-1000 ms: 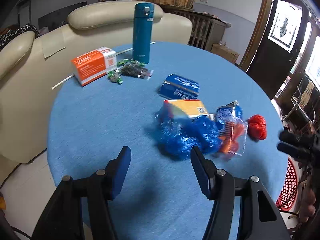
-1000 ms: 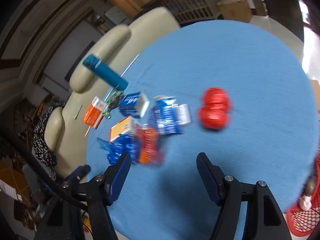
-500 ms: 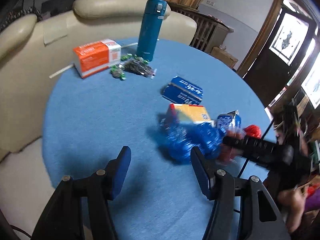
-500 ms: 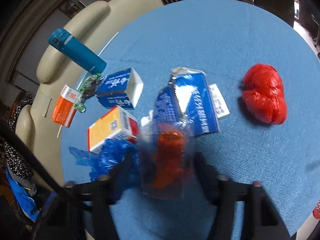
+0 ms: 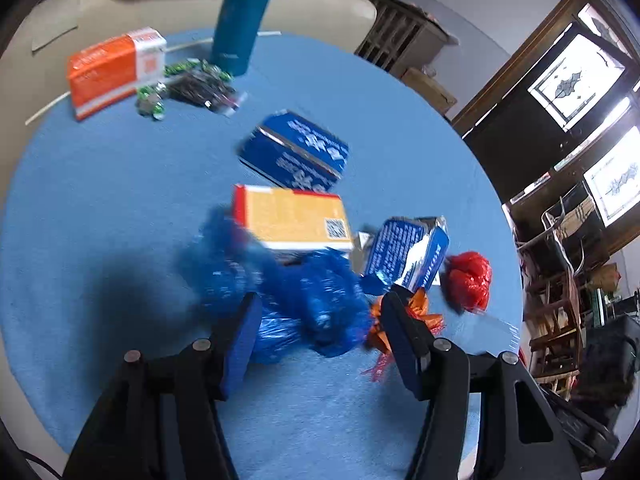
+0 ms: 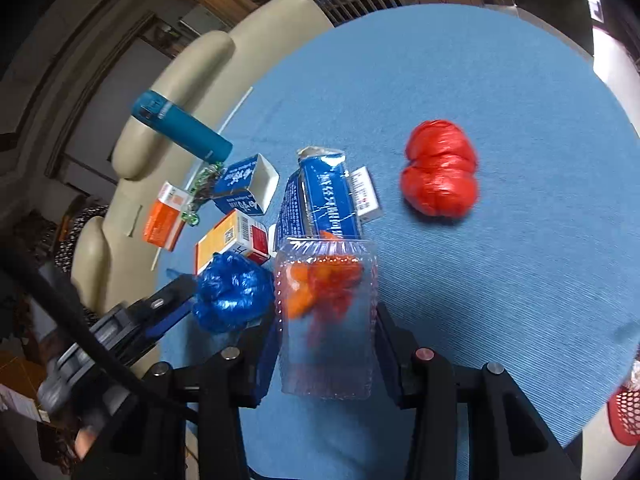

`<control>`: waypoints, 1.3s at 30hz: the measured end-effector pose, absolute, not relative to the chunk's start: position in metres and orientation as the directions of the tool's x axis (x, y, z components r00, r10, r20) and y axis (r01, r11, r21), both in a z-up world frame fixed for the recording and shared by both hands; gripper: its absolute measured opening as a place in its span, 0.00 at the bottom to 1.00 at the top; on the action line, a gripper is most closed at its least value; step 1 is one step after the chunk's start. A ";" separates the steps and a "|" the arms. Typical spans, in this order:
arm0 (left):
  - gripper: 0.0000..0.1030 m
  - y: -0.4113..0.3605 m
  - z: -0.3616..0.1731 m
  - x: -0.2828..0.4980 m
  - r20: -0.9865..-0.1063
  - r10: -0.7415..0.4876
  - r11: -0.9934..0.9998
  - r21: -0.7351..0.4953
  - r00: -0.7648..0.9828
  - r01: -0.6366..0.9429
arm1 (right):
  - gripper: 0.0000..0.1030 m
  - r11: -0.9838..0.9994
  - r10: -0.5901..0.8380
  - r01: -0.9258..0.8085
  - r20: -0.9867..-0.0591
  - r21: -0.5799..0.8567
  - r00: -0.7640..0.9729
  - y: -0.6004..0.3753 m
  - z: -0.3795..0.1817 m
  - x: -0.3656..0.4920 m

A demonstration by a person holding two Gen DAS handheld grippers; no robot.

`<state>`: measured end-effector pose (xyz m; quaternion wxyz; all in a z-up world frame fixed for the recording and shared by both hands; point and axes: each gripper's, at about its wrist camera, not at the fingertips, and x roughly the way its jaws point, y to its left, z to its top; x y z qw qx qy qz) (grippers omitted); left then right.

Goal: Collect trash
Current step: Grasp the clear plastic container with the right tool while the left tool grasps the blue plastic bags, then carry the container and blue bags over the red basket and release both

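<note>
Two views. Left wrist: my left hand-held gripper stands open astride the blue bag, ready to pinch it off the counter. Right wrist: my right hand-held gripper is closing around the clear tray at six o'clock, pads touching its sides.

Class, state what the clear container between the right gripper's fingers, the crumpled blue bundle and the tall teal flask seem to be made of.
Clear ridged container: probably thin glossy plastic; see-through, with orange contents visible.
Crumpled blue bundle: apparently plastic film; shiny creases.
Tall teal flask: smooth satin shell, metal or plastic, unclear.
</note>
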<state>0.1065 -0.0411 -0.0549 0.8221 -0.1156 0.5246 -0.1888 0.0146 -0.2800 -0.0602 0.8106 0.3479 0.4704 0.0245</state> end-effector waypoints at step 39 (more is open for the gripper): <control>0.20 -0.133 0.025 -0.029 -0.708 -0.327 0.871 0.032 0.626 0.490 | 0.46 0.758 0.247 0.256 -0.628 0.599 0.738 -0.358 -0.031 -0.123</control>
